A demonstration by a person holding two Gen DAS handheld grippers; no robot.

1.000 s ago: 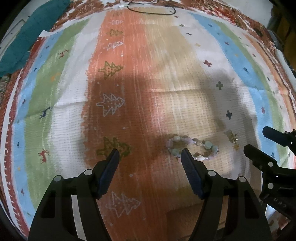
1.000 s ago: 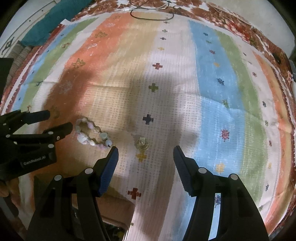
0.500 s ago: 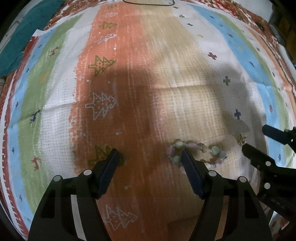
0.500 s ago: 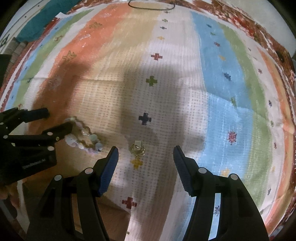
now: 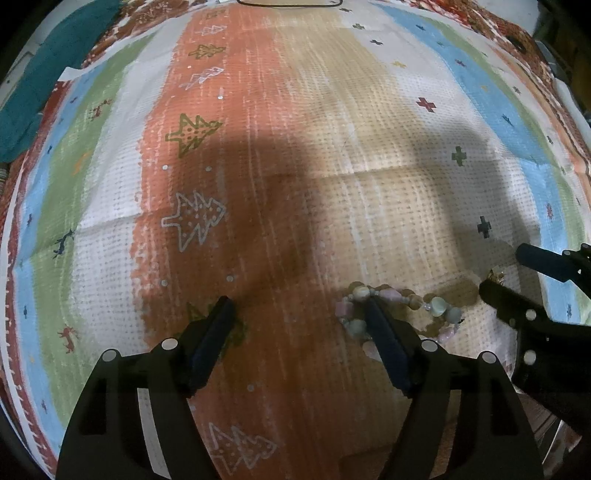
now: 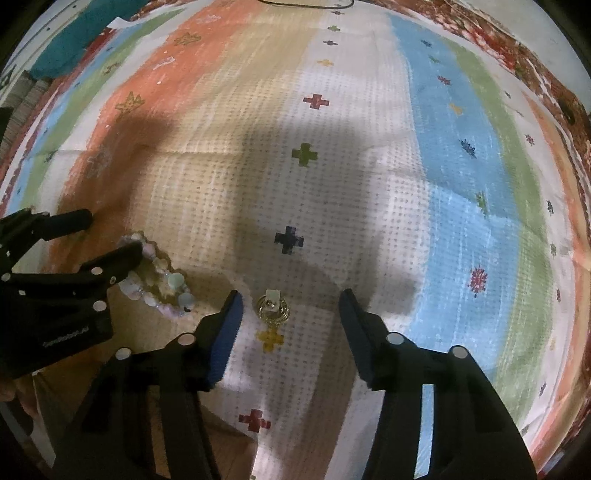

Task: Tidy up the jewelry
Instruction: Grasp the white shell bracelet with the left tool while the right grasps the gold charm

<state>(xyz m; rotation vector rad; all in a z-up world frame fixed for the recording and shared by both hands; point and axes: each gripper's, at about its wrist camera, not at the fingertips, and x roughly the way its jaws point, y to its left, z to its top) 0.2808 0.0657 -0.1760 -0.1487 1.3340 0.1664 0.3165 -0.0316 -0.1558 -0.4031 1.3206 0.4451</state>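
Note:
A bracelet of pale green and pink beads (image 5: 406, 306) lies on the striped cloth; it also shows in the right wrist view (image 6: 162, 280). My left gripper (image 5: 299, 306) is open, low over the cloth, and its right finger (image 5: 384, 332) rests over the bracelet's left part. A small gold ring with a pale stone (image 6: 272, 307) lies on the cloth. My right gripper (image 6: 290, 299) is open with the ring between its fingers, nearer the left finger. In the left wrist view the ring (image 5: 496, 275) is mostly hidden by the right gripper's fingers.
The colourful striped cloth (image 5: 258, 147) covers the surface. A teal cloth (image 5: 48, 66) lies at the far left edge. A black cord (image 6: 306, 3) lies at the far edge. A brown wooden surface (image 6: 221, 450) shows below the cloth's near edge.
Both grippers have moved forward and lower. The left gripper's right finger now covers part of the bracelet. The ring now sits between the right gripper's fingers.

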